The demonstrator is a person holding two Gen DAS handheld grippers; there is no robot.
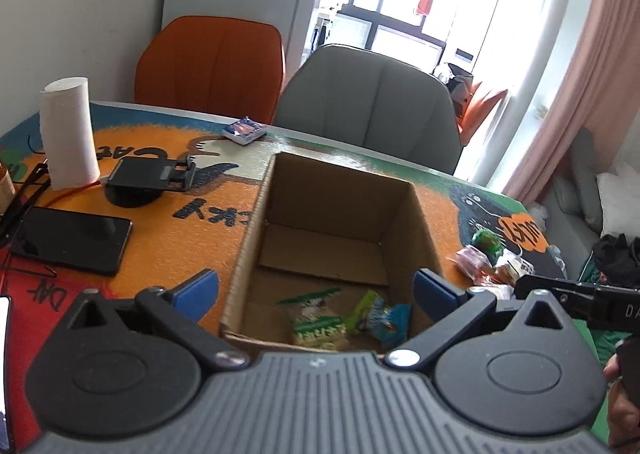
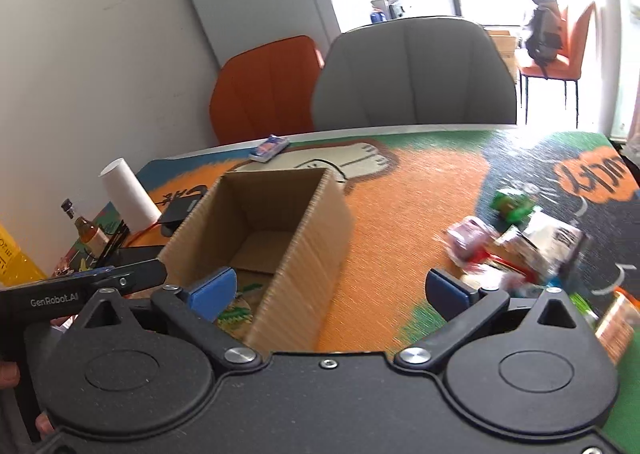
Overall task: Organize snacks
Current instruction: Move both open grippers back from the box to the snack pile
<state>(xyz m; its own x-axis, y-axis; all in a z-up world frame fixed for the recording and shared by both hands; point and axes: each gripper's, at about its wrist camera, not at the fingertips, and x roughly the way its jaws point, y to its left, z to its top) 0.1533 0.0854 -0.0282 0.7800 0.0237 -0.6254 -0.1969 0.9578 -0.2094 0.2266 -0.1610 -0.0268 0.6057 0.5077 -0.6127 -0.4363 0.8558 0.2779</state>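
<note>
An open cardboard box (image 1: pixel 256 214) (image 2: pixel 304 238) stands on the colourful table mat. Inside it lie a green-and-white snack pack (image 1: pixel 316 324) and a green-blue wrapped snack (image 1: pixel 378 314); the right wrist view shows only a green-striped corner of a snack (image 2: pixel 236 314) in it. My left gripper (image 1: pixel 318 292) hangs open over the box's near edge, nothing between its blue pads. My right gripper (image 2: pixel 330 290) is open and empty over the box's right wall. A blurred pile of loose snacks (image 2: pixel 516 242) (image 1: pixel 486 258) lies to the right of the box. A small blue packet (image 1: pixel 245 131) (image 2: pixel 269 147) rests near the far table edge.
A paper roll (image 1: pixel 68 134), a black stand (image 1: pixel 152 174) and a phone (image 1: pixel 70 234) lie left of the box. A bottle (image 2: pixel 86 230) stands at far left. An orange chair (image 1: pixel 212 62) and a grey chair (image 1: pixel 368 106) sit behind the table. A person's hand (image 1: pixel 624 394) holds the other gripper.
</note>
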